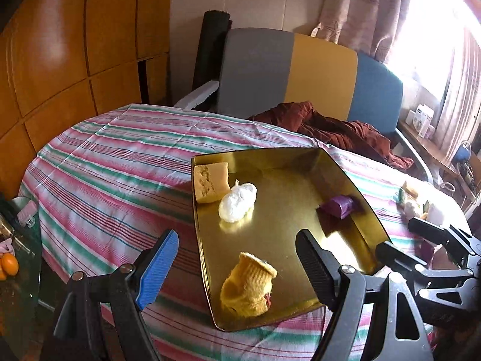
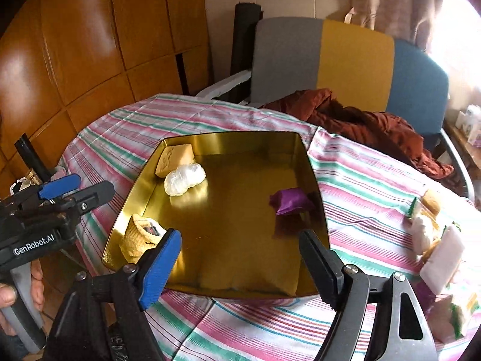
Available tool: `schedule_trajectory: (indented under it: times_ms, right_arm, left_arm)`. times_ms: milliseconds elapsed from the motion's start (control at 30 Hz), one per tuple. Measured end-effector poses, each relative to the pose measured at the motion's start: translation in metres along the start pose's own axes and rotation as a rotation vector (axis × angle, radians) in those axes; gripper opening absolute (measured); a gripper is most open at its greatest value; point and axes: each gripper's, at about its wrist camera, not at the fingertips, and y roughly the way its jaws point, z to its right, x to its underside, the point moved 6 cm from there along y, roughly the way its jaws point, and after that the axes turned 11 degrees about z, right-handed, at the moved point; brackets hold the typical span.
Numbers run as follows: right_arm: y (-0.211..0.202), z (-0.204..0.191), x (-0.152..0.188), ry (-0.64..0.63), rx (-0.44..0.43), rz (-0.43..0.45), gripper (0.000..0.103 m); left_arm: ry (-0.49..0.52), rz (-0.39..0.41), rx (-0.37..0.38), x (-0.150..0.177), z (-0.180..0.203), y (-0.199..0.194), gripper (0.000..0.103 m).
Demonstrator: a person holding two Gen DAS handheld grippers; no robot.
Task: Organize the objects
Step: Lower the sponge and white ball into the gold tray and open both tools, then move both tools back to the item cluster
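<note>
A gold metal tray lies on the striped tablecloth. In it are a yellow sponge, a white plastic wad, a purple pouch and a yellow knitted sock. My left gripper is open and empty, its fingers either side of the sock. My right gripper is open and empty over the tray's near edge. The right gripper also shows in the left wrist view, and the left one in the right wrist view.
Loose items, a white block and sponges, lie on the cloth right of the tray. A brown garment lies at the far edge by a grey, yellow and blue chair. Oranges sit lower left.
</note>
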Motion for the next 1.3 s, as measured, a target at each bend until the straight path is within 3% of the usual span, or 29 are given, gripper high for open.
schedule_trajectory:
  times_ms: [367, 667, 767, 900, 1100, 1300]
  right_arm:
    - [-0.024, 0.026, 0.012, 0.039, 0.070, 0.029, 0.085]
    - [-0.036, 0.051, 0.018, 0.088, 0.114, 0.048, 0.093]
    - [-0.039, 0.058, 0.023, 0.114, 0.107, 0.044, 0.102]
    - [-0.040, 0.072, 0.033, 0.142, 0.138, 0.022, 0.102]
    - [-0.056, 0.110, 0.044, 0.186, 0.220, 0.022, 0.102]
    - [-0.095, 0.180, 0.052, 0.266, 0.374, 0.057, 0.102]
  left_arm:
    - [0.014, -0.011, 0.042, 0.010, 0.013, -0.006, 0.082]
    - [0.024, -0.019, 0.099, 0.012, 0.027, -0.008, 0.082]
    - [0.032, -0.027, 0.122, 0.014, 0.033, -0.007, 0.082]
    - [0.040, -0.044, 0.167, 0.018, 0.041, -0.006, 0.082]
    - [0.055, -0.054, 0.232, 0.020, 0.057, -0.008, 0.081]
    - [0.118, -0.072, 0.290, 0.022, 0.089, -0.009, 0.081]
